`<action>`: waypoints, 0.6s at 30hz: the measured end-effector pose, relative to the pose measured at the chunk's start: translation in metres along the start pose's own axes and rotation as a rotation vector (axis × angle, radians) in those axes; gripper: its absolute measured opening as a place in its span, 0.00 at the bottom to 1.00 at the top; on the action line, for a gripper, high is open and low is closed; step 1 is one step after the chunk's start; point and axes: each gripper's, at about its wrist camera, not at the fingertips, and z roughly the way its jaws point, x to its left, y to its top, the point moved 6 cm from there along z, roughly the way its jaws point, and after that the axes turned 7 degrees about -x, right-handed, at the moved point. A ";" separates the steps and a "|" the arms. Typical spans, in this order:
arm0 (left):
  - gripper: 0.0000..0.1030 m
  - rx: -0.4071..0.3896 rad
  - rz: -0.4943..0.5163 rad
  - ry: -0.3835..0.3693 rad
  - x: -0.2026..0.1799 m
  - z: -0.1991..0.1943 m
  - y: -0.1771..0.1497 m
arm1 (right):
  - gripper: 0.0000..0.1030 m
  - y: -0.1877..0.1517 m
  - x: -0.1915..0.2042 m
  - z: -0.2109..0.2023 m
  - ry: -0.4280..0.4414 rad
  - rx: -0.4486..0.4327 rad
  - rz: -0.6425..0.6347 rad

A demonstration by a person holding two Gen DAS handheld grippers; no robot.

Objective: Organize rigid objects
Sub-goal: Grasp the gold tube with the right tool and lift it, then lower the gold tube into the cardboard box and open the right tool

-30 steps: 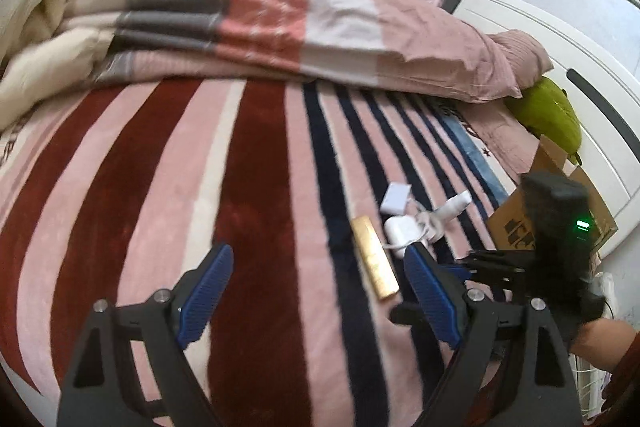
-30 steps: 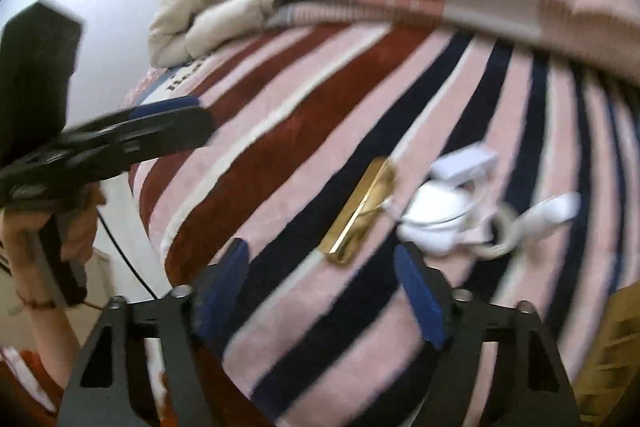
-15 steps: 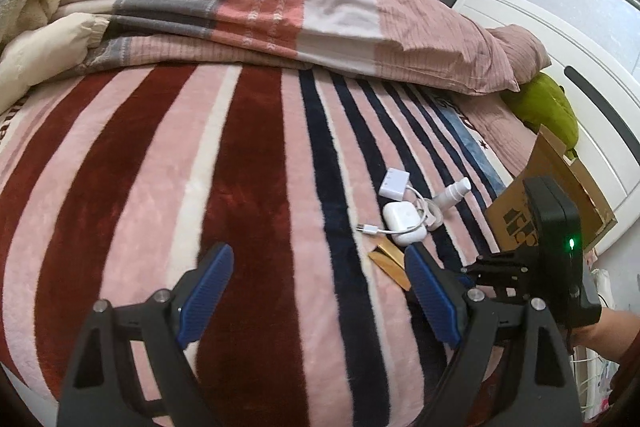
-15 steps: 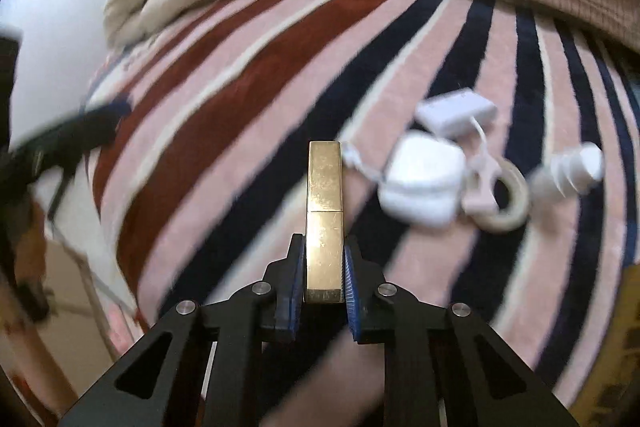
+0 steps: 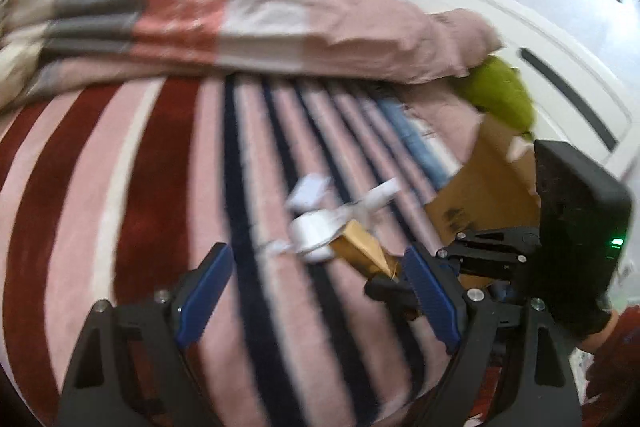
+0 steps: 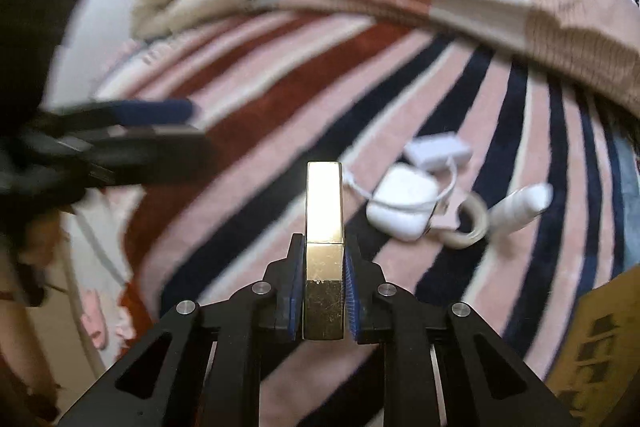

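My right gripper [image 6: 323, 267] is shut on a gold rectangular bar [image 6: 324, 223] and holds it above the striped blanket [image 6: 280, 99]; the bar [image 5: 362, 247] also shows in the left wrist view, raised off the bed. My left gripper [image 5: 316, 291] is open and empty over the blanket, and it appears blurred at the left of the right wrist view [image 6: 120, 135]. On the blanket lie a white earbud case [image 6: 402, 205], a white adapter with cable [image 6: 436, 149], a beige ring [image 6: 472, 227] and a small white bottle [image 6: 524, 205].
A cardboard box [image 5: 484, 195] stands at the bed's right side, also at the lower right of the right wrist view [image 6: 600, 351]. A folded quilt [image 5: 248, 11] lies across the far bed. A green plush [image 5: 500, 95] rests by the white headboard [image 5: 560, 51].
My right gripper closed on the gold bar and lifted it off the blanket. Both cameras have shifted; the left gripper stays open.
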 end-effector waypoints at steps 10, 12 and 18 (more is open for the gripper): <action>0.37 -0.032 0.199 -0.243 -0.138 0.018 0.070 | 0.13 0.043 -0.029 -0.134 -0.055 -0.254 -0.001; 0.37 -0.014 0.237 -0.261 -0.162 0.031 0.077 | 0.13 0.040 -0.050 -0.153 -0.083 -0.272 0.030; 0.36 0.162 0.316 -0.313 -0.234 0.097 0.079 | 0.13 0.016 -0.114 -0.190 -0.160 -0.234 0.144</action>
